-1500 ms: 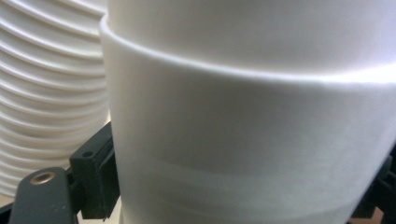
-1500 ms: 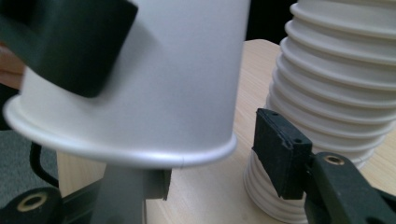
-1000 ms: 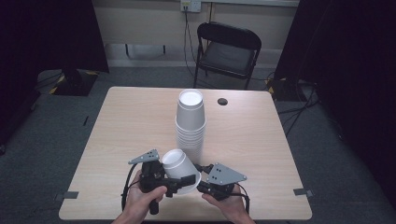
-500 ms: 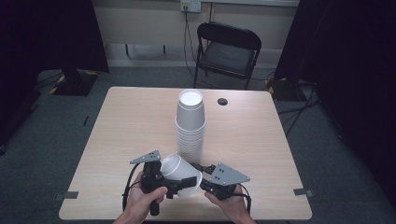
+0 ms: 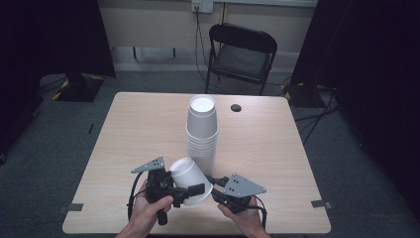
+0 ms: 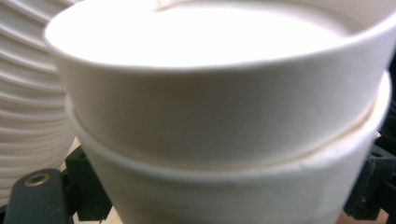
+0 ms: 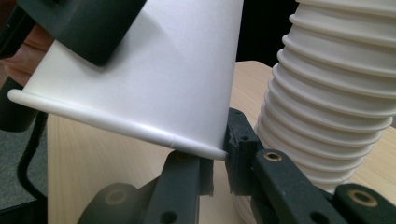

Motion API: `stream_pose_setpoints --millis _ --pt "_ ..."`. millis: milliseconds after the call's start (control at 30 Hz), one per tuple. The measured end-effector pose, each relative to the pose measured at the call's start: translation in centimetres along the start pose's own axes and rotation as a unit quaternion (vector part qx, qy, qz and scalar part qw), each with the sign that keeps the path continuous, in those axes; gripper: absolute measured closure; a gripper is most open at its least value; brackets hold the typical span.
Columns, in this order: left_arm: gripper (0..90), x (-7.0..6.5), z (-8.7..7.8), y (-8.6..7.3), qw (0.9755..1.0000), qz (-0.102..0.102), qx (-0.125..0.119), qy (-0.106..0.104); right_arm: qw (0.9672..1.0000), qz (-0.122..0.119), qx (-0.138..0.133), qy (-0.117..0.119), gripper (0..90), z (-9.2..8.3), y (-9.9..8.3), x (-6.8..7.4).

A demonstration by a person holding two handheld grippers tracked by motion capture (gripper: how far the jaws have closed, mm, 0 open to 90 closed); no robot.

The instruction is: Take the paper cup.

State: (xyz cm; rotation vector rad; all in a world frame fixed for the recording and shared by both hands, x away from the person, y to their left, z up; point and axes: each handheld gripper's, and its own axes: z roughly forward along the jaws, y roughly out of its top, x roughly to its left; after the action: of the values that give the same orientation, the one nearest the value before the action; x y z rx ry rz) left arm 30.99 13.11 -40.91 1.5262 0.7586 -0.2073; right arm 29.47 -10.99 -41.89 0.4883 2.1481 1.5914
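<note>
A tall stack of white cups (image 5: 201, 129) stands upside down mid-table. In front of it a white cup (image 5: 185, 171) hangs tilted between both grippers. My left gripper (image 5: 187, 185) spans its wall. The jaws have just been opening, but one pad (image 7: 84, 23) still lies against the cup (image 7: 154, 79). In the left gripper view this cup (image 6: 210, 107) looks like two nested ones, with my left gripper (image 6: 219, 200) around the lower. My right gripper (image 7: 217, 154) has just been closing and now pinches the cup's rim between its fingers (image 7: 182, 186); from above it (image 5: 214, 192) sits right of the cup.
The stack (image 7: 336, 93) rises close beside the right gripper and shows at the left gripper view's edge (image 6: 28, 93). The wooden table (image 5: 124, 129) has a small dark round spot (image 5: 236, 107) at the back. A black folding chair (image 5: 241, 52) stands beyond it.
The tilted cup has sunk slightly toward the table's front. Both hands stay where they were.
</note>
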Motion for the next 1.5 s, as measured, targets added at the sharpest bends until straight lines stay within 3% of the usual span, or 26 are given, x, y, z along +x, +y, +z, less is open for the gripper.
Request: stream_pose_setpoints --millis 33,167,333,467,633,767,933,1033,1100,1233,1367,1433,1467,1500 --pt "11.5 -0.2 0.0 0.1 0.9999 0.014 0.001 0.003 1.0000 -0.002 0.001 0.001 83.4 -0.1 0.0 0.1" --pt "10.7 -0.3 0.0 0.2 0.9996 0.027 0.004 0.002 1.0000 0.001 0.006 0.005 83.5 -0.2 0.1 0.2" --pt "10.5 -0.4 0.0 0.2 0.9995 0.030 0.004 0.000 0.9999 0.006 0.007 0.009 83.6 -0.4 0.0 0.2" --pt "12.2 -0.5 -0.3 0.5 0.9995 0.030 -0.012 0.001 0.9999 0.003 0.007 0.012 83.7 -0.6 -0.1 0.3" --pt "12.3 -0.4 -0.5 0.6 0.9993 0.037 -0.005 0.006 0.9997 0.005 0.013 0.018 83.7 -0.6 -0.2 0.2" --pt "13.2 -0.2 -0.7 0.8 0.9993 0.028 -0.020 0.011 0.9994 0.006 0.024 0.024 83.7 -0.6 -0.5 0.3" --pt "15.4 0.1 -1.5 1.3 0.9984 0.038 -0.036 0.023 0.9989 0.008 0.036 0.029 83.8 -0.6 -0.8 0.3" --pt "15.5 0.0 -1.9 1.5 0.9965 0.067 -0.034 0.037 0.9982 0.016 0.048 0.031 83.7 -0.5 -0.8 0.0" --pt "15.5 -0.2 -1.9 1.5 0.9957 0.075 -0.032 0.044 0.9977 0.019 0.056 0.034 83.6 -0.4 -0.8 0.0" --pt "16.9 -0.5 -2.1 1.5 0.9907 0.111 -0.045 0.066 0.9965 0.029 0.068 0.038 83.7 -0.6 -0.8 -0.3" --pt "17.8 -0.2 -2.6 2.0 0.9893 0.119 -0.028 0.080 0.9958 0.031 0.078 0.038 83.6 -0.7 -0.7 -0.3" --pt "20.0 0.0 -2.9 2.0 0.9860 0.135 -0.033 0.093 0.9947 0.034 0.092 0.029 83.6 -0.7 -0.8 -0.5" --pt "19.5 0.1 -3.0 2.1 0.9856 0.137 -0.022 0.096 0.9938 0.037 0.103 0.020 83.6 -0.6 -0.8 -0.6" --pt "17.7 0.3 -3.2 2.2 0.9853 0.139 -0.013 0.099 0.9908 0.044 0.127 0.014 83.7 -0.4 -1.0 -0.8"
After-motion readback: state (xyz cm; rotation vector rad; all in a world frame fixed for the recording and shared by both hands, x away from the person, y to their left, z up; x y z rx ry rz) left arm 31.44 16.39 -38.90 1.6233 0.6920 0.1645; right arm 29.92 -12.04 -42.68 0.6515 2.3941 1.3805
